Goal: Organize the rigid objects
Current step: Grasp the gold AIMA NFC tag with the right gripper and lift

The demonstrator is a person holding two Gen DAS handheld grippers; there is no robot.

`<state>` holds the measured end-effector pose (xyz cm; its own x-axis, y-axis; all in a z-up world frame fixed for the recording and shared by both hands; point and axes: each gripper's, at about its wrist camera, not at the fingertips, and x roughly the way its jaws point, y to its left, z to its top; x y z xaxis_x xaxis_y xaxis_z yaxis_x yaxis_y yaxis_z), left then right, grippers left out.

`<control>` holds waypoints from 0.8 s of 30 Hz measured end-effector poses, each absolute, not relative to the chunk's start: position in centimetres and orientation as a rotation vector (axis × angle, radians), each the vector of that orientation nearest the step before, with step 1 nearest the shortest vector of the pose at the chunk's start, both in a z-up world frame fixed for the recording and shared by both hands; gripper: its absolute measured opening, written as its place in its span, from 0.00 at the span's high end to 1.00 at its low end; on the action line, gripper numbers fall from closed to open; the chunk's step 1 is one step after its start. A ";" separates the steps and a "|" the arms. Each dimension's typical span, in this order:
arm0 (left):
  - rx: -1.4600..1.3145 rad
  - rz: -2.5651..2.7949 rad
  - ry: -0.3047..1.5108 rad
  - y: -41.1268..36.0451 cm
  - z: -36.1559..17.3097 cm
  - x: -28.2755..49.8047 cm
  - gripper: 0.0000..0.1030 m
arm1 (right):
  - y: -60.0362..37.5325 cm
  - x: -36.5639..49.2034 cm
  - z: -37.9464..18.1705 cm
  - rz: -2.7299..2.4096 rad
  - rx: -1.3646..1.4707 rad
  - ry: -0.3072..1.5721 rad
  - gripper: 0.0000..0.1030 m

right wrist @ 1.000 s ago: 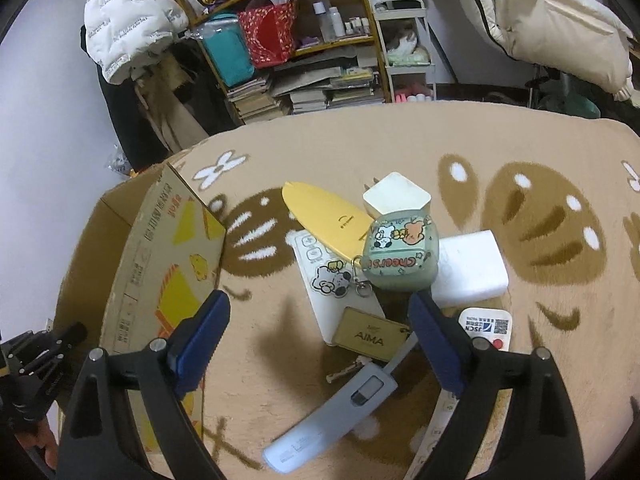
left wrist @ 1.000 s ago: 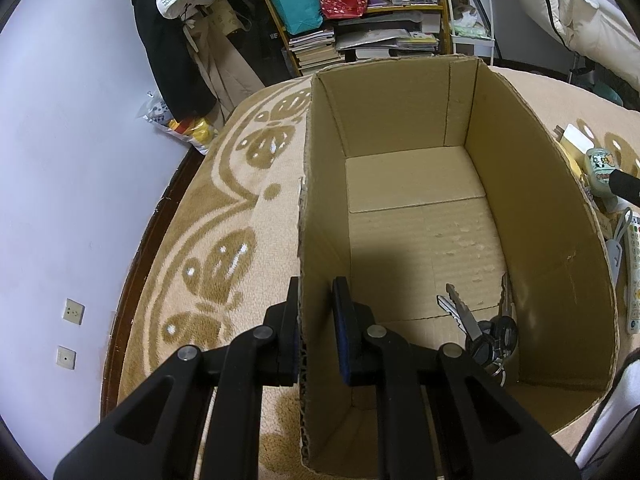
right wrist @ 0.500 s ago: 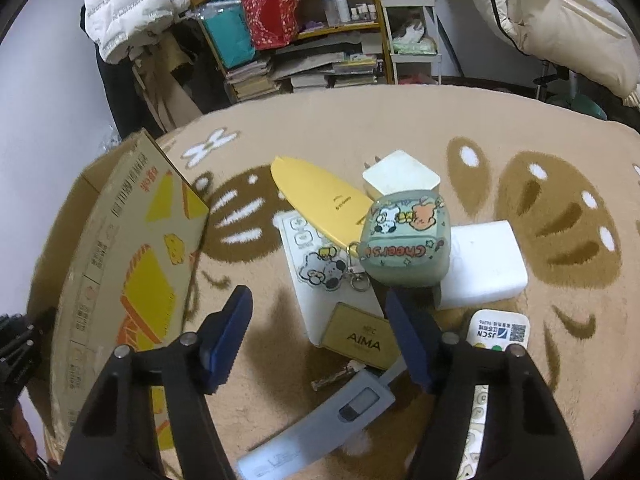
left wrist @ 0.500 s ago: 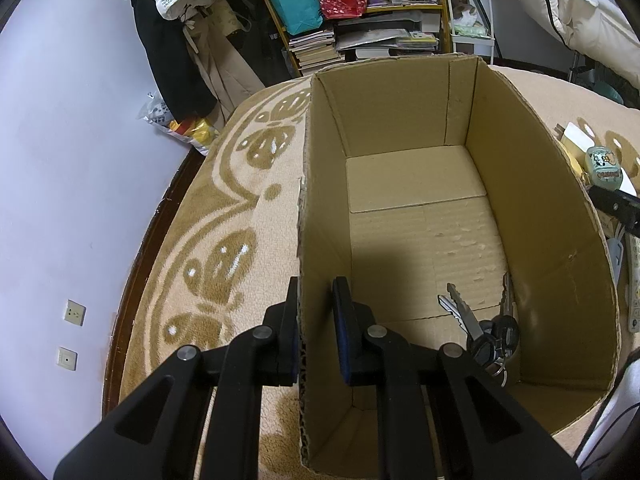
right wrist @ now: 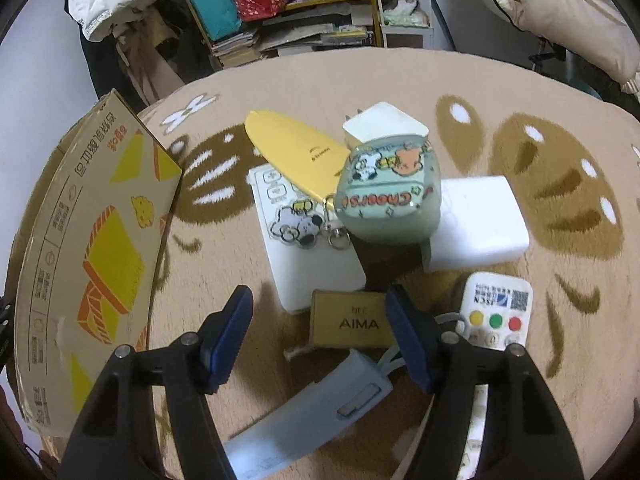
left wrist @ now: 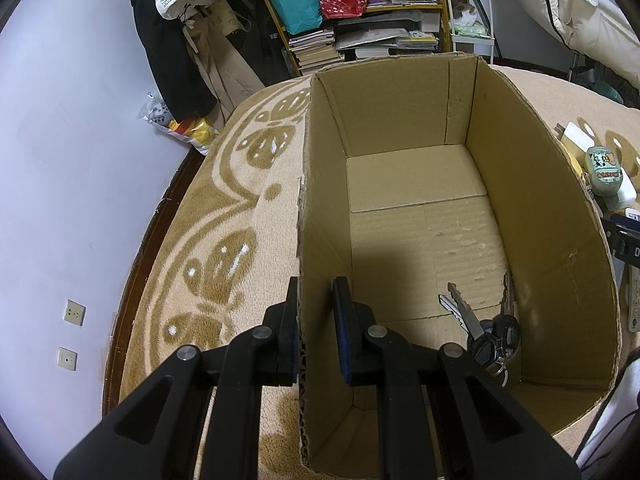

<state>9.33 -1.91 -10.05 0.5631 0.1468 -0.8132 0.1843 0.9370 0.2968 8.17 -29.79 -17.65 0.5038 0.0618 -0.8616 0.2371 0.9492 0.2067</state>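
My left gripper [left wrist: 316, 312] is shut on the left wall of an open cardboard box [left wrist: 532, 184]; a bunch of keys [left wrist: 480, 328] lies inside at the near right. In the right wrist view the box [right wrist: 92, 248] stands at the left. My right gripper [right wrist: 320, 332] is open, low over a pile on the carpet: a gold AIMA tag [right wrist: 352, 324] between the fingers, a green cartoon case [right wrist: 388, 196], a yellow oval piece [right wrist: 296, 152], a white flat remote [right wrist: 312, 248], a white block [right wrist: 476, 224], a white charger [right wrist: 380, 124], a pale blue device [right wrist: 312, 412] and a small remote with coloured buttons [right wrist: 496, 316].
A tan patterned carpet [right wrist: 560, 184] covers the round surface. Shelves with books, bags and bottles [right wrist: 304, 8] and hanging coats [left wrist: 184, 32] stand behind. The carpet's edge [left wrist: 132, 272] drops off at the left by a wall. A white quilt [right wrist: 560, 12] lies at the back right.
My right gripper has moved forward and down toward the pile, so the AIMA tag now sits between its fingers. The left gripper and box have not moved.
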 end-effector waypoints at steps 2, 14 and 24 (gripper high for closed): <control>0.372 -0.022 0.979 -1.9 -10.0 9.3 0.85 | -30.0 7.9 -17.7 -0.111 0.327 1.052 0.29; 0.375 -0.021 0.978 -1.9 -10.0 9.2 0.85 | -30.1 7.6 -19.2 -0.152 0.301 1.088 0.35; 0.378 -0.019 0.977 -2.0 -10.0 9.1 0.85 | -30.1 6.7 -18.8 -0.153 0.273 1.058 0.50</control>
